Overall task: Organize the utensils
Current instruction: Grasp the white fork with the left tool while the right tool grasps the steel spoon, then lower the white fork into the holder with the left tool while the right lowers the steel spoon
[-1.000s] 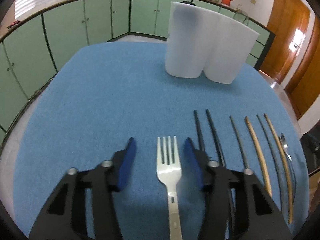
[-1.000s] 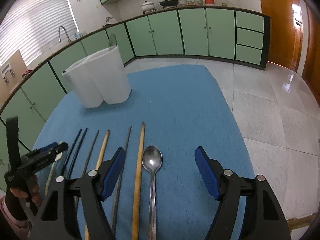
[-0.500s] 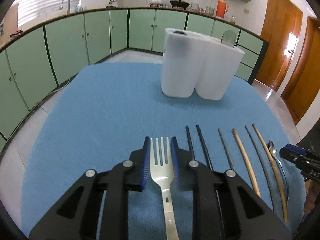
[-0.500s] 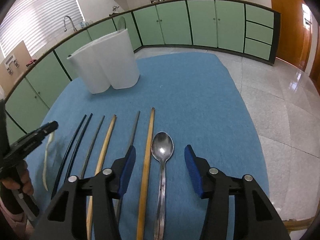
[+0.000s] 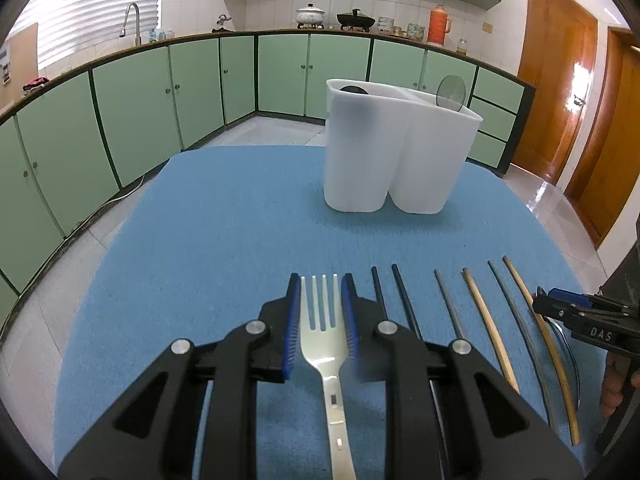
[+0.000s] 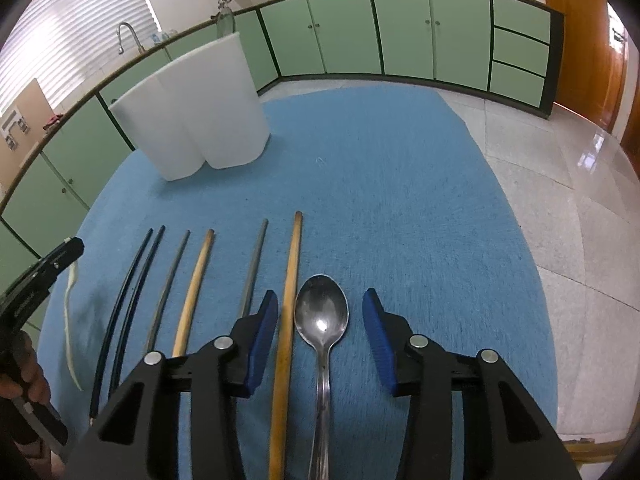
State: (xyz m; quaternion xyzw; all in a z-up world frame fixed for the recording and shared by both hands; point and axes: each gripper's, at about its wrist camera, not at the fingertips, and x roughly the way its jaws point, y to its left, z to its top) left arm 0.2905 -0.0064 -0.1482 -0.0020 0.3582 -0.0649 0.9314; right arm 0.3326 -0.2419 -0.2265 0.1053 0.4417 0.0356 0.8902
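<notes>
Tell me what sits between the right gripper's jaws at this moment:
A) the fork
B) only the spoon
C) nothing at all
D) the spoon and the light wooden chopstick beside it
D: in the right wrist view the right gripper straddles both the spoon and the light wooden chopstick; its jaws have just been closing, but the blue pads do not yet press on either.

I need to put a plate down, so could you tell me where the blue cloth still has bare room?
The cloth is bare between the white holder and the utensil row, along its whole left side, and right of the spoon. The near edge is crowded: fork, six chopsticks, spoon and both grippers.
</notes>
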